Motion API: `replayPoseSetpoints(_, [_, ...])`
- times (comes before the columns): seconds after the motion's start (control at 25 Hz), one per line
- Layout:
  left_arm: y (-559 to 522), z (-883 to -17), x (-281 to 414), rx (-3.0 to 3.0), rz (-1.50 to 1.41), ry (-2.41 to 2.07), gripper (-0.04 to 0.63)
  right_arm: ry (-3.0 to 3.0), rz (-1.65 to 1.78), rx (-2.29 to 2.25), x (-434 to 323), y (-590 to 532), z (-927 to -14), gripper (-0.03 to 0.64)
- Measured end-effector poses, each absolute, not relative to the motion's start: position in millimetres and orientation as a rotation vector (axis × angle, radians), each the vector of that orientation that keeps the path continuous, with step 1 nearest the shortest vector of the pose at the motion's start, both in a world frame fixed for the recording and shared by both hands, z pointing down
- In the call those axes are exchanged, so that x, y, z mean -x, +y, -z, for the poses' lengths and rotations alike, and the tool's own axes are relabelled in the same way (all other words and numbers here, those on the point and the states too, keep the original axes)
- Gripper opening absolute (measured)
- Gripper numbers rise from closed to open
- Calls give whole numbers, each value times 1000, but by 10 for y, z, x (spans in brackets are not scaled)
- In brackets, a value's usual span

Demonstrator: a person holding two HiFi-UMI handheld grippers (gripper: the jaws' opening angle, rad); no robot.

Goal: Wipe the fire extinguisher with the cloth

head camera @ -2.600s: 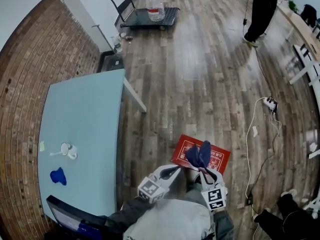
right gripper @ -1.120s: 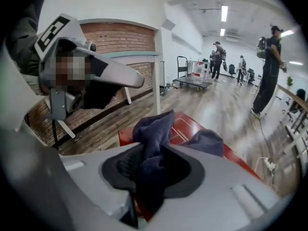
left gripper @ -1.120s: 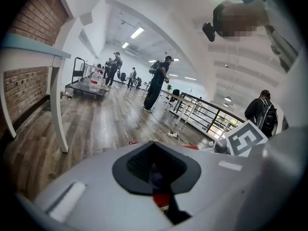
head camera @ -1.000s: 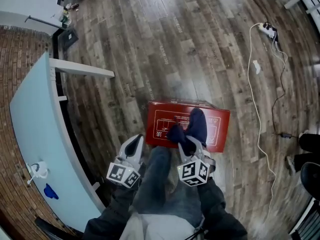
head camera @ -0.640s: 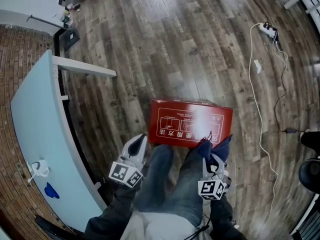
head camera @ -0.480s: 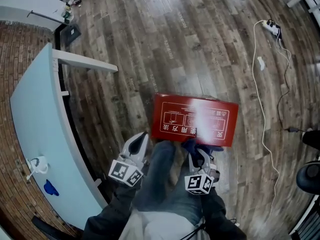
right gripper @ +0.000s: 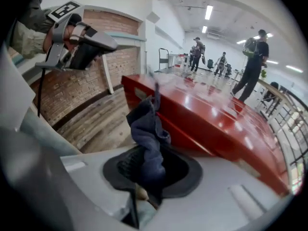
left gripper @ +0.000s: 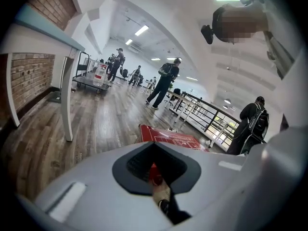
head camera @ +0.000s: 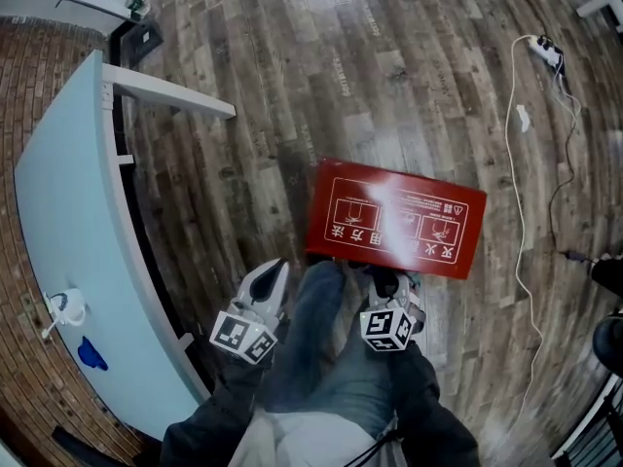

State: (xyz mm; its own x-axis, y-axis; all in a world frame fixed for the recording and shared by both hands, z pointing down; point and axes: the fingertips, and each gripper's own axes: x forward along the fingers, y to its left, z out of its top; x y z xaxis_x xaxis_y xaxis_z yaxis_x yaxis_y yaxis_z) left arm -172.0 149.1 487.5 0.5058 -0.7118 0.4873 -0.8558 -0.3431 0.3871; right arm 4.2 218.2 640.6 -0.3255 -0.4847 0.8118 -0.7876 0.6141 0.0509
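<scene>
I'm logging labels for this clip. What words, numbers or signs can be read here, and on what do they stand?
"使用方法", probably, printed in white and upside down on the red box lid.
Other white characters at the lid's right end: too small to read.
Cubes on the left gripper and right gripper: square patterns only, no words.

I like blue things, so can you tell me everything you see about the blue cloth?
The cloth is dark blue, soft-looking fabric, scrunched into a crumpled bunch rather than spread flat. The right gripper pinches its lower end, its jaws having just closed a little more on it; the rest stands up out of them, ending in a thin tip. It is right by the near edge of the red box; whether it touches the box I cannot tell.
</scene>
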Motion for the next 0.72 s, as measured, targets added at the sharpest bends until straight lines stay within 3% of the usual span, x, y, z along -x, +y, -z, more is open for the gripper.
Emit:
replayPoseSetpoints(0.16, [1496,-4892,1682,-2152,-291,-1267,-5,-1740,-538,-1201,-1144,2330,-6683,91])
replayPoseSetpoints(0.24, [1486,-4921,1673,-2156,-289,-1260,-6,-1686,-559,-1232,-1300,2343,-6813,91])
replayPoseSetpoints(0.36, [1480,-5002,1658,-2160,-300,-1242,-5,-1723,-614,-1207,-923,2275,-6976,91])
replayPoseSetpoints(0.6, [1493,-5085,1590,-2163,-323,-1210,-5,-2113,-606,-953,679,2033,-6647,91])
replayPoseSetpoints(0.72, [1455,-4996,1572,-2165,-324,-1204,-6,-2131,-602,-996,630,2042,-6367,91])
